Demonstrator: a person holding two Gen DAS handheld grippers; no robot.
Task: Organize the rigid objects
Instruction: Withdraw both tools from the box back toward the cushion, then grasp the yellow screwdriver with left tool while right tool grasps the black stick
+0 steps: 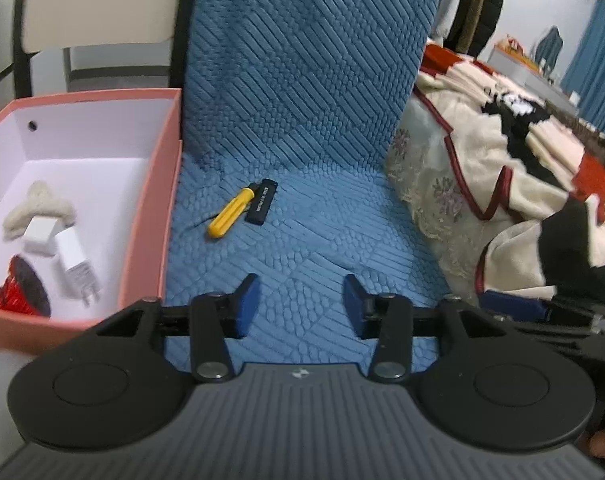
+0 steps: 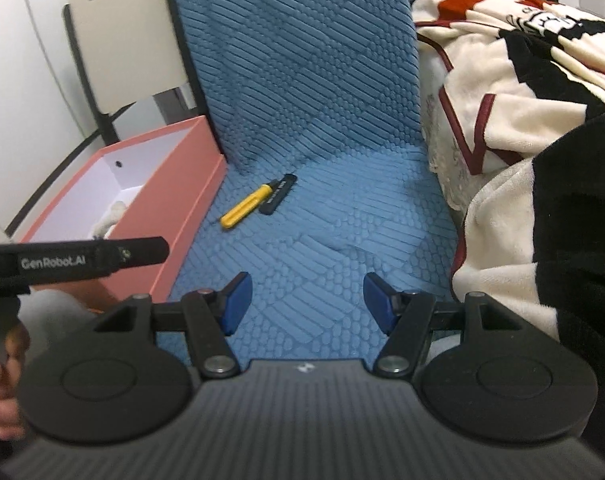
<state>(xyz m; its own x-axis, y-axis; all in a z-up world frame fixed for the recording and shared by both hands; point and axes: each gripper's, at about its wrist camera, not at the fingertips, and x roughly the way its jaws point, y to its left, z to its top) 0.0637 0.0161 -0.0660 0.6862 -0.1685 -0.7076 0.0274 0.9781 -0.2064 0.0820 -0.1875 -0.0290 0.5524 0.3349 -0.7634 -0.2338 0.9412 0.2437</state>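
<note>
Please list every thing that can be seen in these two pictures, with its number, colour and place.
screwdriver: 1, yellow handle, on the blue seat, touching the black stick
black stick: 1, black, on the seat
box: 1, pink outside, white inside, left of the seat
hair claw: 1, beige, in the box
chargers: 2, white, in the box
red object: 1, red and dark, box corner
seat cover: 1, blue
blanket: 1, cream, red, black, right
left hand-held gripper: 1, black, blue pads, open
right hand-held gripper: 1, same, open

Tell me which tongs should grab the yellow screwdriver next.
Left, probably. Both tongs, left and right, hang open and empty short of the yellow screwdriver, but the left sits beside the pink box.
</note>
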